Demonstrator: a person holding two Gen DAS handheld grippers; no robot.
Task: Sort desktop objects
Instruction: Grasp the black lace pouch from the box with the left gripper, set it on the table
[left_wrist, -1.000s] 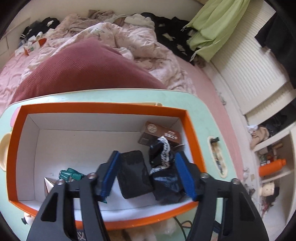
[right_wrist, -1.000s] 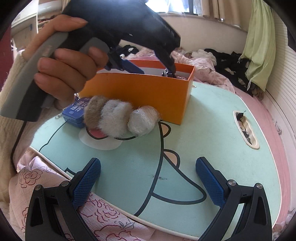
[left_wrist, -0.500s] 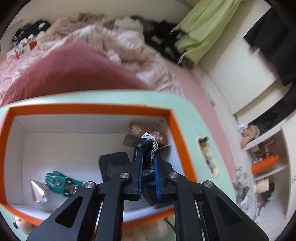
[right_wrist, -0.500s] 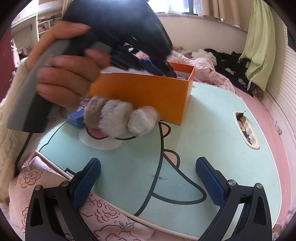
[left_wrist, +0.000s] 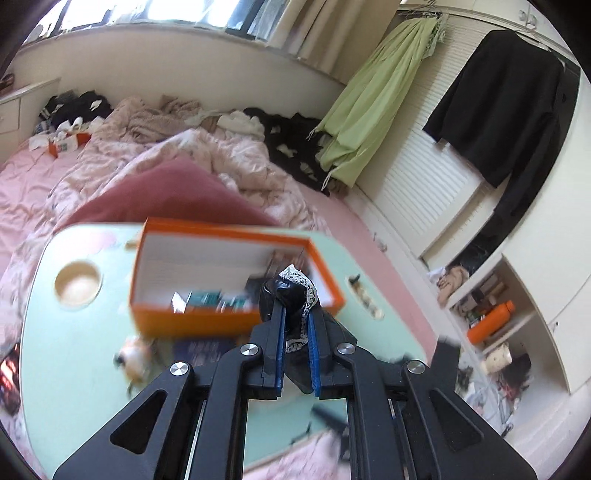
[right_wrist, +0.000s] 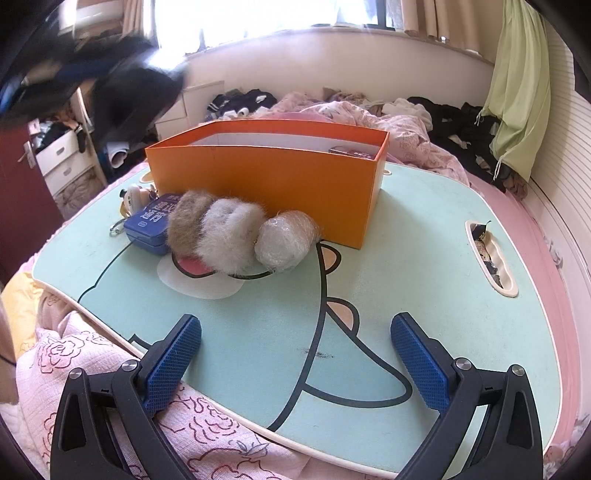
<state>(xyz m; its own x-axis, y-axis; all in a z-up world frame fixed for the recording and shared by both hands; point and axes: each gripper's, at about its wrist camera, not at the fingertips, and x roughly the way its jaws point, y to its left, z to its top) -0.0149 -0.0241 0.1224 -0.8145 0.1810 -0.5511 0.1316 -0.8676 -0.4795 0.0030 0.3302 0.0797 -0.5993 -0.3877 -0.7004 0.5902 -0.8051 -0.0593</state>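
My left gripper (left_wrist: 295, 325) is shut on a black cloth item with white lace trim (left_wrist: 291, 291) and holds it high above the mint lap table (left_wrist: 74, 350). The orange box (left_wrist: 192, 317) lies below, blurred, with a green item (left_wrist: 210, 299) inside. In the right wrist view the orange box (right_wrist: 266, 181) stands at the table's far side. In front of it lie a brown and white furry piece (right_wrist: 218, 232), a bubble-wrapped ball (right_wrist: 284, 240) and a blue tin (right_wrist: 155, 221). My right gripper (right_wrist: 295, 354) is open and empty over the table's near edge (right_wrist: 258, 369).
A side slot (right_wrist: 491, 254) in the table holds small items. A small keychain toy (right_wrist: 133, 195) lies left of the tin. A round cup recess (left_wrist: 77, 284) is at the table's left. Bedding and a red pillow (left_wrist: 166, 195) lie behind.
My left gripper shut on the black lace item inside the box and lifted it up and back out of the box. The right gripper has not moved.
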